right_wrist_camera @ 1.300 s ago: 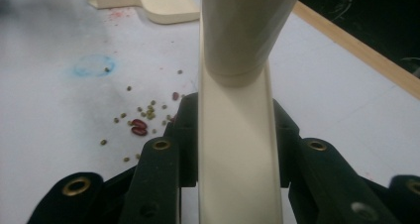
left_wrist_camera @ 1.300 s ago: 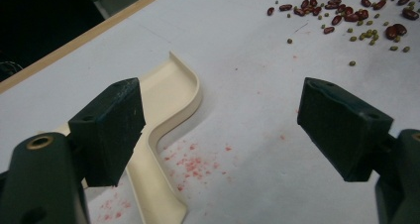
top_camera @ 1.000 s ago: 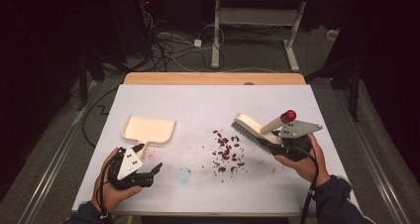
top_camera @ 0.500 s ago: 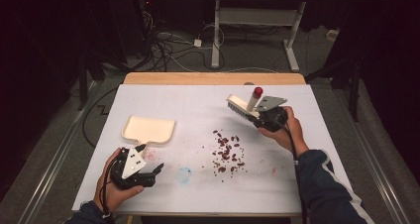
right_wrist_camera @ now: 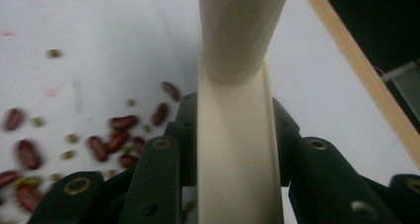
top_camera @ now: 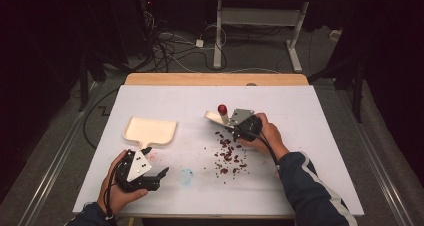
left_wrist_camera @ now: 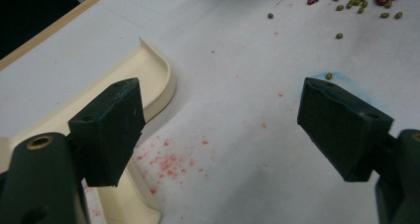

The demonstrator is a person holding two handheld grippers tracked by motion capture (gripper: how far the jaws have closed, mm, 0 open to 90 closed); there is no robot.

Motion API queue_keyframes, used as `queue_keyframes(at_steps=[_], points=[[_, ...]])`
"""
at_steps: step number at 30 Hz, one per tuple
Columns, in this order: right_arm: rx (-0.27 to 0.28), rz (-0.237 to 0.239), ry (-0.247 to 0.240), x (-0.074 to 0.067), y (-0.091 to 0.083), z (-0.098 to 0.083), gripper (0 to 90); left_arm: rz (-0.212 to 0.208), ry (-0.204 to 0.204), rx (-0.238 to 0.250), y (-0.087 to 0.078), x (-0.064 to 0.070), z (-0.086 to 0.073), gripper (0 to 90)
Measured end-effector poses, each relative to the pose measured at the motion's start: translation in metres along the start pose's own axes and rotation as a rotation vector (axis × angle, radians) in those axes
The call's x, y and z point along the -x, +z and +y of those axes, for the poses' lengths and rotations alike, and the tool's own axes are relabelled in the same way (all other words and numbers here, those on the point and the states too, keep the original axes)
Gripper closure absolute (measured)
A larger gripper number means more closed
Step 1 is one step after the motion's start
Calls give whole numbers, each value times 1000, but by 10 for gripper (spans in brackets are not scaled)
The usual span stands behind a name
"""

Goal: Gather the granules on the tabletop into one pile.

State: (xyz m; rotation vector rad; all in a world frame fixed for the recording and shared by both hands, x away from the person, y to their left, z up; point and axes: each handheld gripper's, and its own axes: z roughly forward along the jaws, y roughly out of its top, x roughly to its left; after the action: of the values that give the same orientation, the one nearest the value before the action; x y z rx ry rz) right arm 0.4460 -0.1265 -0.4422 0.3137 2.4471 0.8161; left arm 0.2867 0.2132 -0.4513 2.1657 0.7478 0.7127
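Table: white top, wooden strip along the far edge, bearing all items below.

Dustpan: cream, lying flat at left-centre of the table, handle pointing toward the near edge. In the left gripper view, rim of dustpan just beyond the left jaw, with red speckling on the table surface beside it.

Left gripper: held low near the front-left edge, just in front of the dustpan handle. Jaws wide apart, nothing between them; bare table visible through the gap in the left gripper view.

Right gripper: at table centre, just beyond the beans. Jaws clamped on the cream handle of the brush, handle running straight up between the pads in the right gripper view.

Brush: red knob at handle end standing up, head angled toward the dustpan side, close above the table.

Beans: loose scatter of red and small green ones at centre, just in front of the brush, well apart from the dustpan.

Blue smudge: on the table beside the left gripper.
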Motion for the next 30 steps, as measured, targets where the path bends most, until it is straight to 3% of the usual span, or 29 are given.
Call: queue_keyframes(at_steps=[1,4,8,17,23,24,27,30], points=[[19,24,-30,-9,-5,-2,673,0,-5,3,0,0,0,177],[40,50,-49,-16,-10,-5,673,-5,-8,2,-1,-1,-1,177],[86,97,-118,-29,-25,-14,673,-23,-12,19,-2,-1,-1,177],[129,155,-159,-48,-46,-24,673,-28,-11,15,-3,1,0,177],[131,145,-165,-51,-55,-25,674,-27,-14,16,-4,2,0,177],[136,112,-159,-46,-57,-25,675,-27,-8,18,-5,2,1,177],[176,71,-107,-37,-63,-24,675,-25,-7,20,-5,2,1,177],[199,63,-71,-32,-70,-24,675,-23,-11,22,-5,1,1,177]])
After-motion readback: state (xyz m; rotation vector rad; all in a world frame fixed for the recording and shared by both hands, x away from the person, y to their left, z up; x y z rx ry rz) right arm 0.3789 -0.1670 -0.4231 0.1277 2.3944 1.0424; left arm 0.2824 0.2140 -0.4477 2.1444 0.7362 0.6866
